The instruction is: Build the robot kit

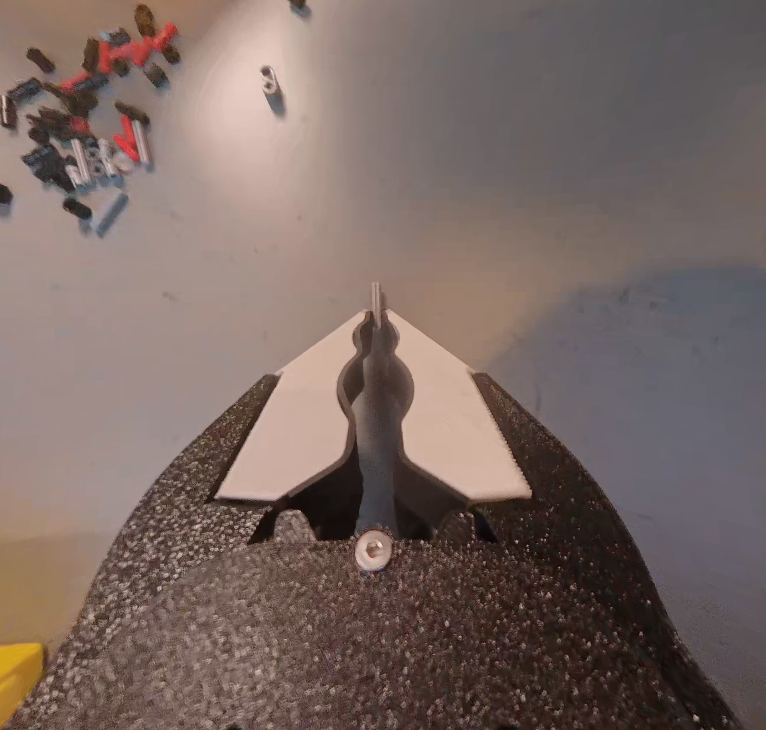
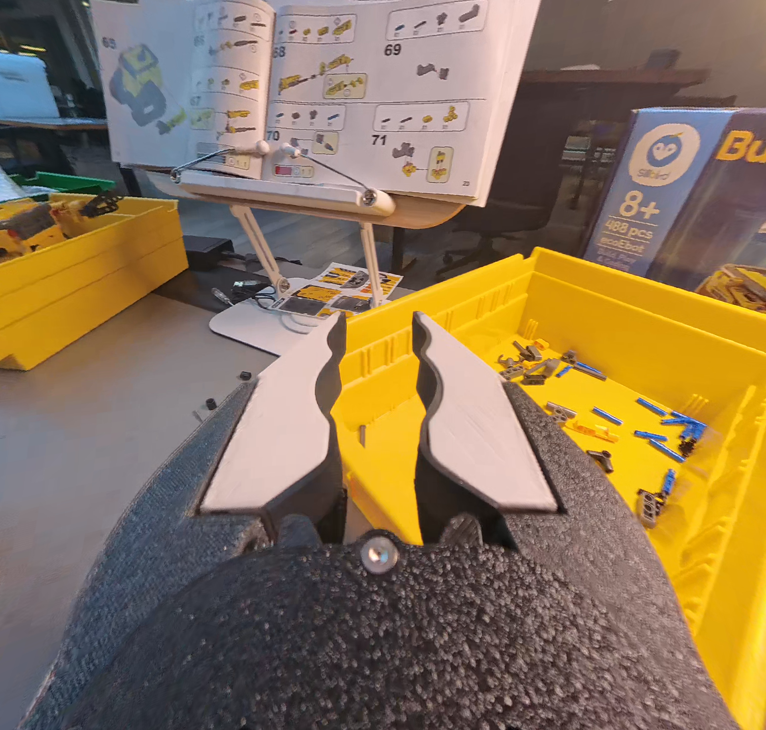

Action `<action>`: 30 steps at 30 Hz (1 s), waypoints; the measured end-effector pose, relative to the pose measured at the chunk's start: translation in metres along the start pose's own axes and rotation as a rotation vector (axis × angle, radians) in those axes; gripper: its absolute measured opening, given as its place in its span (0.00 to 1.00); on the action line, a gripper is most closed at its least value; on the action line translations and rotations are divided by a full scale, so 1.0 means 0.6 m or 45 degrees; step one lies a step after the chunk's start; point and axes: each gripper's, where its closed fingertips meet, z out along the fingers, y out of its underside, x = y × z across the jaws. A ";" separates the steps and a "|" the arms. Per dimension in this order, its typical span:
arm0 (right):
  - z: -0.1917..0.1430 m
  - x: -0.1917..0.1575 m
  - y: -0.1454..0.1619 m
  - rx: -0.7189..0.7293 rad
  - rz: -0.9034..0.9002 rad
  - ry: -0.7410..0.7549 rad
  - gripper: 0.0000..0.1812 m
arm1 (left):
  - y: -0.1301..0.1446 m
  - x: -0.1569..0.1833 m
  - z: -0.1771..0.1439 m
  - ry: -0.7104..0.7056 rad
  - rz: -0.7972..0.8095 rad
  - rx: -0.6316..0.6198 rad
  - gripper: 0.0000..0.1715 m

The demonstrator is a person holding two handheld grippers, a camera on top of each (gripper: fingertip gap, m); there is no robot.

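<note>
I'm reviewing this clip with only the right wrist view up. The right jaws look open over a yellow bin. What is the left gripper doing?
Observer: The left gripper is shut on a thin grey pin, which sticks out past its tips.
Operator: Is it over a bin too?
Observer: No, it is above bare grey table; only yellow corners show at the edges of its view.
Operator: Any parts near it?
Observer: A loose pile of black, red and silver pieces lies far left, apart from the left gripper.
Operator: Anything closer?
Observer: One small silver piece lies alone between the pile and the left gripper.
</note>
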 end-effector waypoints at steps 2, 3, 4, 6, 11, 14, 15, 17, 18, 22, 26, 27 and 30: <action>-0.005 0.024 -0.003 -0.004 0.030 0.046 0.21 | 0.026 0.021 -0.008 -0.043 -0.005 -0.005 0.02; -0.008 0.033 -0.007 0.000 0.040 0.063 0.21 | 0.032 0.026 -0.013 -0.050 -0.035 0.021 0.02; -0.010 0.041 -0.011 0.006 0.046 0.078 0.22 | 0.037 0.030 -0.017 -0.048 -0.059 0.033 0.02; -0.015 0.054 -0.021 0.011 0.041 0.104 0.22 | 0.042 0.031 -0.020 -0.051 -0.060 0.032 0.02; -0.034 0.094 -0.056 -0.041 -0.026 0.174 0.21 | 0.041 0.032 -0.020 -0.017 -0.066 0.025 0.02; -0.030 0.104 -0.055 -0.235 -0.044 0.083 0.17 | 0.040 0.032 -0.024 -0.034 -0.063 0.052 0.10; -0.022 0.102 -0.041 -0.361 -0.061 0.023 0.17 | 0.036 0.032 -0.028 -0.038 -0.075 0.088 0.12; -0.005 0.086 0.002 -0.656 -0.150 -0.150 0.17 | 0.014 0.031 -0.046 -0.034 -0.148 0.226 0.14; 0.005 0.083 0.027 -0.797 -0.226 -0.227 0.15 | 0.002 0.027 -0.058 -0.043 -0.195 0.311 0.15; 0.043 0.113 0.118 -1.237 -0.541 -0.414 0.11 | -0.002 -0.006 -0.088 -0.187 -0.305 0.476 0.16; 0.036 0.124 0.185 -1.501 -0.826 -0.667 0.11 | 0.016 -0.014 -0.106 -0.290 -0.323 0.519 0.15; 0.040 0.132 0.194 -1.534 -0.856 -0.657 0.11 | 0.020 -0.015 -0.110 -0.306 -0.329 0.529 0.15; 0.053 0.148 0.209 -1.583 -0.836 -0.635 0.11 | 0.026 -0.018 -0.117 -0.319 -0.346 0.542 0.15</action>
